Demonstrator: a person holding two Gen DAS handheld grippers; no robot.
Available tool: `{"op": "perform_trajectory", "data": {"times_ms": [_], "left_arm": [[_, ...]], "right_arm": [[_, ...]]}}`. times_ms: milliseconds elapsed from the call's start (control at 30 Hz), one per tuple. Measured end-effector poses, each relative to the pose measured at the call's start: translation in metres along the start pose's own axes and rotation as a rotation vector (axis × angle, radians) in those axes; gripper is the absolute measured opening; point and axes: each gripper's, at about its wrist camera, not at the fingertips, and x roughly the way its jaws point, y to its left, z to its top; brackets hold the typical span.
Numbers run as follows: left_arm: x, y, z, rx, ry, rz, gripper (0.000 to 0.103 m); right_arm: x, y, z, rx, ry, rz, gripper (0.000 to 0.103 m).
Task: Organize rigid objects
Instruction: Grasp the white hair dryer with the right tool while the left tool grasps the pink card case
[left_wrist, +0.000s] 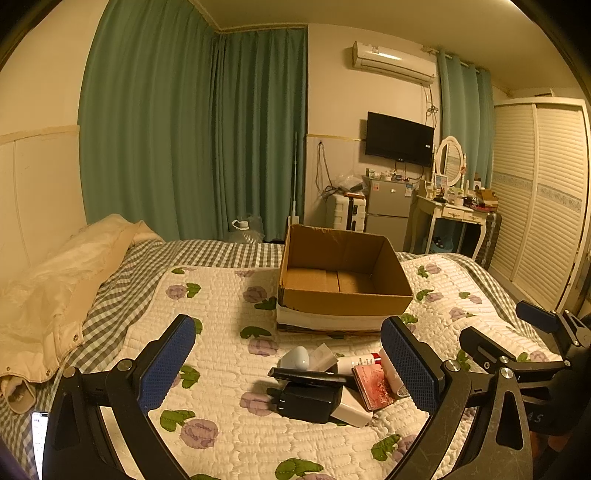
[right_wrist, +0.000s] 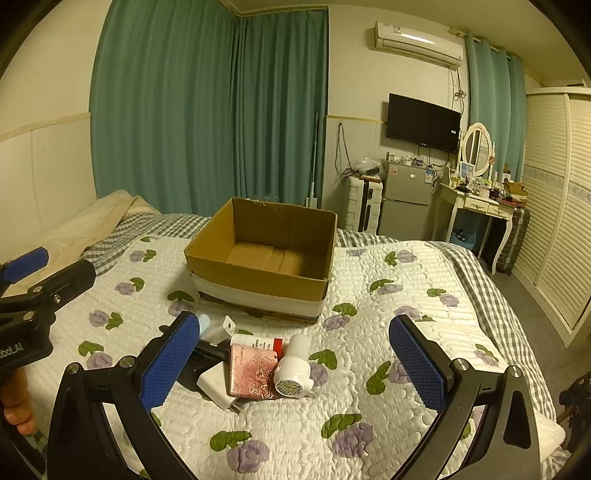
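The left tool (left_wrist: 288, 363) is hanging above the quilt (left_wrist: 229, 435) with its blue pads spread wide and nothing between them. The right tool (right_wrist: 291, 360) is hovering the same way, pads wide apart and gripping nothing.

A cardboard box (right_wrist: 258, 284) is sitting open on the bed, just beyond a small pile of things; only its bare bottom is showing inside. In the pile, a pink case (right_wrist: 253, 373) is lying flat, touching a white bottle (right_wrist: 293, 369) on its right that is lying on its side with its base toward the right camera. A white charger (right_wrist: 216, 386) is resting against the case's left edge. Behind the case, a white tube with a red band (right_wrist: 258, 341) is lying across. A black adapter (left_wrist: 308, 400) is sitting at the left of the pile with a flat black item (left_wrist: 306, 374) lying on top of it. A pale blue egg shape (left_wrist: 297, 358) is standing behind those, beside a small white box (left_wrist: 323, 356).

A phone (left_wrist: 38, 443) is glowing at the bed's left edge.
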Motion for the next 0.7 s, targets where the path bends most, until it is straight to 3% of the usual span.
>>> {"op": "perform_trajectory", "data": {"times_ms": [200, 400, 567, 700], "left_arm": [[0.026, -0.006, -0.012, -0.006, 0.071, 0.013, 0.102], [0.064, -0.02, -0.033, -0.012, 0.16, 0.046, 0.102], [0.09, -0.028, -0.052, 0.028, 0.234, 0.084, 0.1], [0.105, -0.031, -0.062, 0.043, 0.281, 0.095, 0.1]], "right_arm": [[0.032, -0.018, -0.002, -0.041, 0.071, -0.012, 0.103], [0.089, -0.037, -0.017, -0.041, 0.219, -0.025, 0.103], [0.127, -0.034, -0.035, -0.033, 0.313, 0.014, 0.091], [0.155, -0.029, -0.049, -0.003, 0.401, 0.075, 0.076]]}}
